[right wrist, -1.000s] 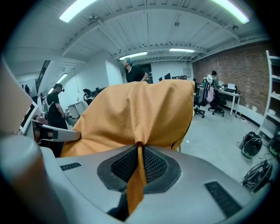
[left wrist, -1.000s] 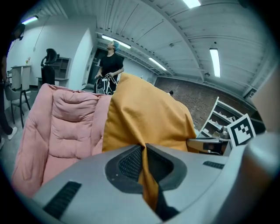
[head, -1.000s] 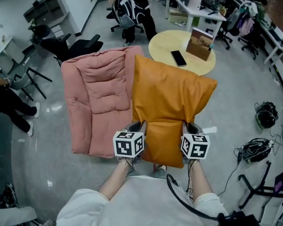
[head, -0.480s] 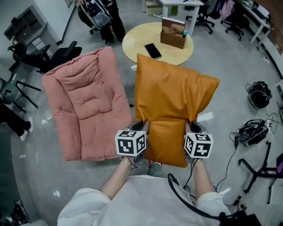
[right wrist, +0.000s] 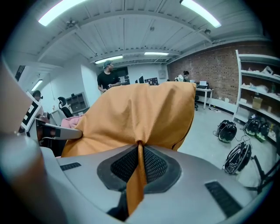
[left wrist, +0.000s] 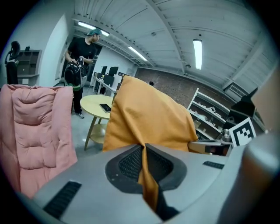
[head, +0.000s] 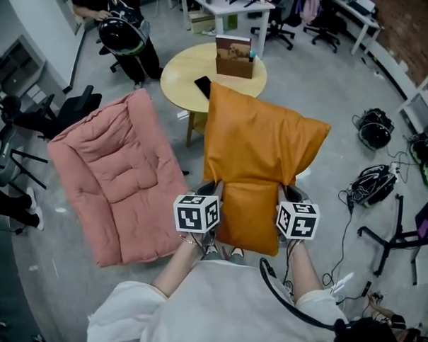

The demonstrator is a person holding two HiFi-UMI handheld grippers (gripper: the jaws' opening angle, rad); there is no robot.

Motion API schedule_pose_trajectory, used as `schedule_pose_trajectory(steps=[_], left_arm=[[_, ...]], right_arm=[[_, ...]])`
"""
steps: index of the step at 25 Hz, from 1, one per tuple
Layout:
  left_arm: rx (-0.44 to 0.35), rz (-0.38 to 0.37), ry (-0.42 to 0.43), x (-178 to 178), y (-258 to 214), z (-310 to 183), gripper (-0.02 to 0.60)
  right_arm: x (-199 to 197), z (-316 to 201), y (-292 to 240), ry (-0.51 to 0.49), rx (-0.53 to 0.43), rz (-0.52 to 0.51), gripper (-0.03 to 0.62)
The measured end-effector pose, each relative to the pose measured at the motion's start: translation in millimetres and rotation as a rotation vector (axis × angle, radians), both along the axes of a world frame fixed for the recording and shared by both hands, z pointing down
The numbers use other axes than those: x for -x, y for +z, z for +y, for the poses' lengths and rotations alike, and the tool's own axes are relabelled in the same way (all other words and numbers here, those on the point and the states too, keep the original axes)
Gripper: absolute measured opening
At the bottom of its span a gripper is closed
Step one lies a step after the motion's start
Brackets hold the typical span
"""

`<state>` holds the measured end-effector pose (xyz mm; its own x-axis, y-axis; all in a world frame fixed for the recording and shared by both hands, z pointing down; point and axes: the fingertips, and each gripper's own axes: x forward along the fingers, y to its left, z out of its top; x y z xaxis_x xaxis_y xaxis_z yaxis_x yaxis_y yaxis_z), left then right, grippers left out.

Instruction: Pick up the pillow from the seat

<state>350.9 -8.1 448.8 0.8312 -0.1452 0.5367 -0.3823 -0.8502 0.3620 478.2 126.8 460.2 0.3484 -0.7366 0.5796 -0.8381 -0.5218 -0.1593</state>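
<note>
A big orange pillow [head: 257, 158] hangs in the air in front of me, lifted clear of the pink padded seat [head: 118, 180] at the left. My left gripper [head: 211, 195] is shut on the pillow's near left edge, and my right gripper [head: 285, 198] is shut on its near right edge. In the left gripper view a fold of orange pillow [left wrist: 146, 118] cloth is pinched between the dark pads [left wrist: 129, 164]. The right gripper view shows the same pinch on the pillow [right wrist: 140, 118], with the cloth running down between its pads [right wrist: 153, 165].
A round yellow table [head: 197, 67] with a phone [head: 203, 86] and a box [head: 234, 56] stands behind the pillow. A person [head: 124, 28] stands at the back left. Cables and headsets [head: 373, 184] lie on the floor at the right. Office chairs [head: 68, 111] stand at the left.
The pillow stays gripped in both grippers. The view has swung right: the pink seat and the round table have slid left and away beneath the held pillow.
</note>
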Motion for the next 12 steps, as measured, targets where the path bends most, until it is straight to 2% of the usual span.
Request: schedule_pose_trajectory(steps=[12], left_arm=[[0.01, -0.008, 0.032, 2.4, 5.7, 6.8, 0.017]], right_arm=[[5.2, 10.3, 8.5, 0.028, 0.013, -0.005, 0.041]])
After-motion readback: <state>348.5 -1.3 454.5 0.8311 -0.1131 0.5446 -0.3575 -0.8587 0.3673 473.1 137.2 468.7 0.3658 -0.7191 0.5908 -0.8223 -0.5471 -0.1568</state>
